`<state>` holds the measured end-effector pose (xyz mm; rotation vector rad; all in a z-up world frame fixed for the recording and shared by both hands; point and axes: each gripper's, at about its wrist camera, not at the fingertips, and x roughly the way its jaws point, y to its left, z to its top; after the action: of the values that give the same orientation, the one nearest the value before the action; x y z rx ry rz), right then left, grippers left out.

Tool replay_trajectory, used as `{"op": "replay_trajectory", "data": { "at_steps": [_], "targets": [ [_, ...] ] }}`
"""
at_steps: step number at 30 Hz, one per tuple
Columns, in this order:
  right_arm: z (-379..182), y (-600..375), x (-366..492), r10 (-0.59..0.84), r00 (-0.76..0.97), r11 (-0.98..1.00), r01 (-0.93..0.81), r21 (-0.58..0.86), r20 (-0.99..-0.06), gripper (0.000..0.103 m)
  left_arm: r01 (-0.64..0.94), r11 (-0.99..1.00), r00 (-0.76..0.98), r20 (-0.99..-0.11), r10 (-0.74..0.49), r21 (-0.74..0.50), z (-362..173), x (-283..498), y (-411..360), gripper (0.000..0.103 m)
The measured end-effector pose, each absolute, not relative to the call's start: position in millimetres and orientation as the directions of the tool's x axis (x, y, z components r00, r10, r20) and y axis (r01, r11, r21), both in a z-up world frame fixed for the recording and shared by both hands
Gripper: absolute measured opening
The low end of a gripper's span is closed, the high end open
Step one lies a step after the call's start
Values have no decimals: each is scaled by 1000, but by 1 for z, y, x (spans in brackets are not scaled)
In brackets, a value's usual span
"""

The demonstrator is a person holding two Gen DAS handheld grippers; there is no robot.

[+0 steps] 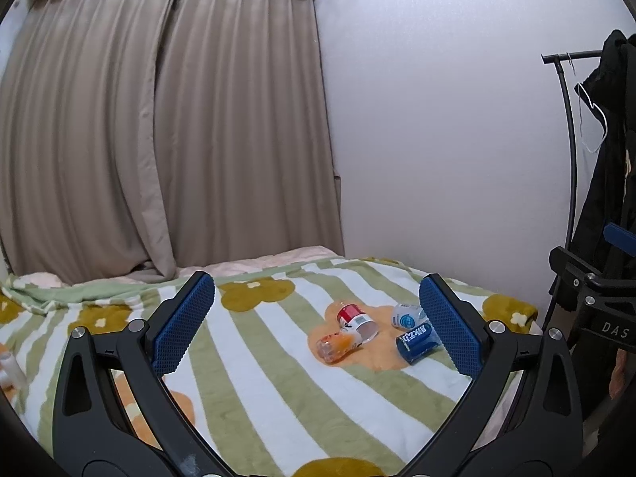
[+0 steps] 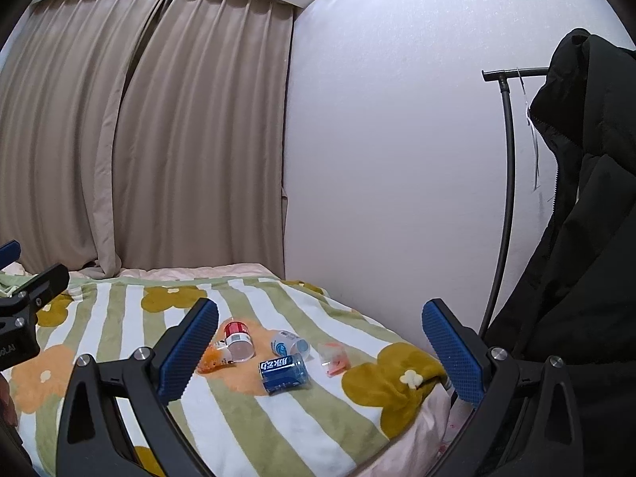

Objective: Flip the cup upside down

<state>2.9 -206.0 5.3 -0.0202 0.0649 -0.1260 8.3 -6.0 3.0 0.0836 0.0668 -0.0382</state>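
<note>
Task not started yet: cups lie on sides on striped blanket (image 2: 278,417), none picked. Left gripper (image 1: 318,318) spread wide, holds nothing. Right gripper (image 2: 320,342) spread wide too, holds nothing. Blue cup (image 2: 284,373) lies in middle of bunch, near red cup (image 2: 237,336). Next, I think: reach down, pinch one cup, turn it over. White letters on blue cup, too small to read

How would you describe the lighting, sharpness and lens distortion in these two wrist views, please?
Left wrist view: soft, even light, no hard shadows; fisheye bends the curtain and the coat rack, dark corners; the blue cup is sharp. Right wrist view: same flat light; the wall bulges; the clear cup is hard to make out.
</note>
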Motion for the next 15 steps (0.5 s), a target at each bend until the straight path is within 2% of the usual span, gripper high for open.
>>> {"op": "replay_trajectory", "data": {
  "at_steps": [15],
  "targets": [
    [4,-206,5,-140,989,990,138,-32,-55,102,43,997,996,-83,-38,63,4,11,2,103]
  ]
}}
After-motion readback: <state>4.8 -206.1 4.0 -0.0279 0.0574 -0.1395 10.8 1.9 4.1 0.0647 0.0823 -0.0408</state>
